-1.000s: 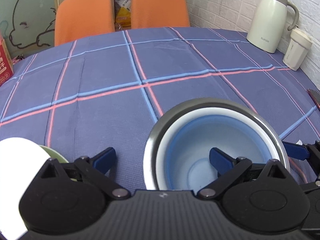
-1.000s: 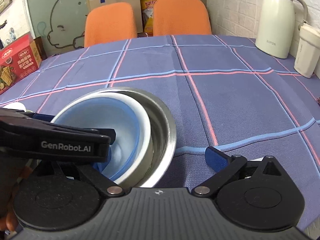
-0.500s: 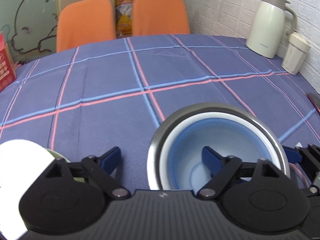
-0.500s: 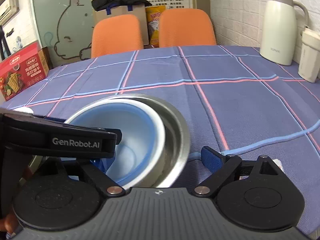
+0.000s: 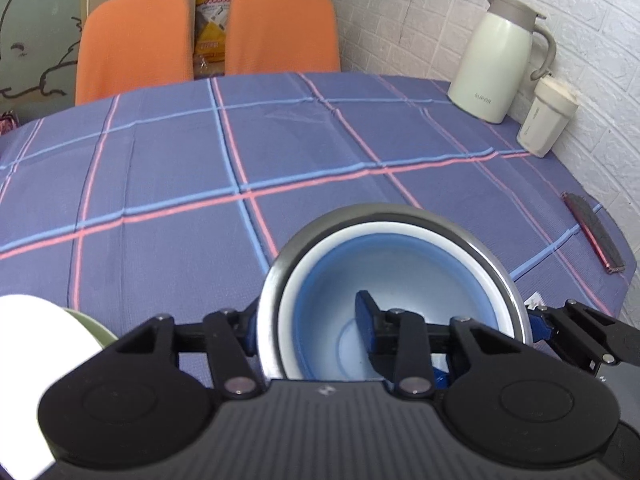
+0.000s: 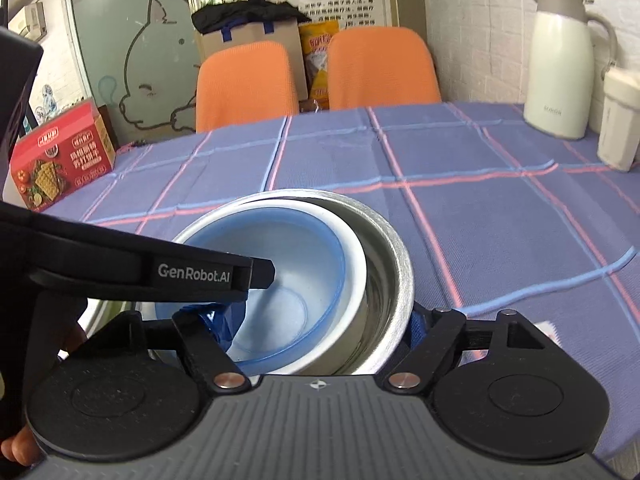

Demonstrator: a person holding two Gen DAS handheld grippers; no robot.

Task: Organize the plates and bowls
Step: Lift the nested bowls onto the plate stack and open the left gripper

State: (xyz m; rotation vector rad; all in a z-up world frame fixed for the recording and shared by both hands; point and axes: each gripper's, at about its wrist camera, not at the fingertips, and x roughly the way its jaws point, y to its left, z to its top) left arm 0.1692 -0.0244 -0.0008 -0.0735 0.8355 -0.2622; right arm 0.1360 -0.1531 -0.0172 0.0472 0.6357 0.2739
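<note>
Both my grippers have closed in since the earlier frame. My left gripper (image 5: 308, 316) now has its fingers clamped across the near-left wall of the steel bowl (image 5: 456, 226) and the blue-and-white bowl (image 5: 332, 276) nested inside it. My right gripper (image 6: 320, 320) pinches the stack's right side likewise. I see the stack above the plaid desk (image 5: 168, 160).

A small bowl (image 5: 400, 276) sits inside a larger bowl (image 5: 360, 216) near the counter's (image 5: 200, 152) front edge; jug (image 5: 500, 56) and cup (image 5: 546, 120) stand at its far right edge.
</note>
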